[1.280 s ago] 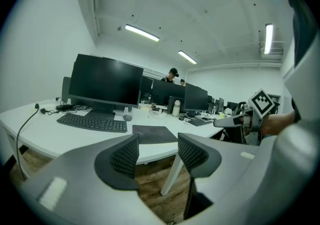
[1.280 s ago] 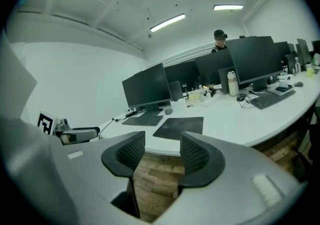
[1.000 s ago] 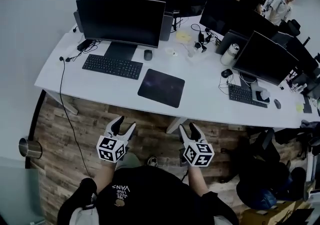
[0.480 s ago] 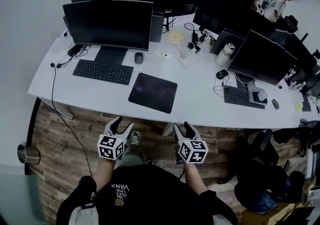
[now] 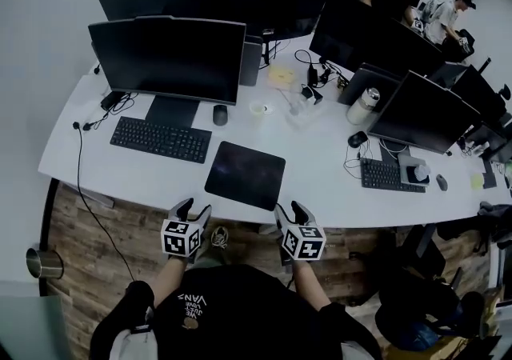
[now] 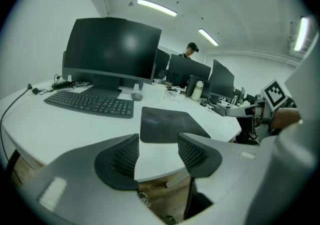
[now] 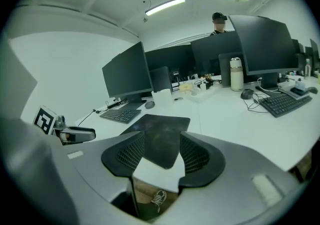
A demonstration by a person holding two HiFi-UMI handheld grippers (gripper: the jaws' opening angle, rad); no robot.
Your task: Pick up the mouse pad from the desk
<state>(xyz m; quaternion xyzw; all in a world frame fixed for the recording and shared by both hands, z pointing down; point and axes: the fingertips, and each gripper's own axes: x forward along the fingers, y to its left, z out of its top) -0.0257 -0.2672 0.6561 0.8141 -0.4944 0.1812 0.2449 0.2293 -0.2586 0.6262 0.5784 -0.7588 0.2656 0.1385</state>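
Left hand-held gripper and right hand-held gripper wide open, empty, 6 o'clock of mouse pad; flat on counter, jaws may just shove it.

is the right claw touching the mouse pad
Apart. The right gripper view shows the right claw open, short of the desk edge, with bare white desk before the near corner of the mouse pad.

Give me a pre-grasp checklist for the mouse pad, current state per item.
1. Left gripper open, empty: ok.
2. Right gripper open, empty: ok.
3. Mouse pad flat on the desk, nothing on top: ok.
4. Keyboard apart from the pad: ok.
5. Either gripper touching the pad: not ok, both apart from it, by the desk's near edge.
6. Pad edge liftable from the surface: cannot tell.
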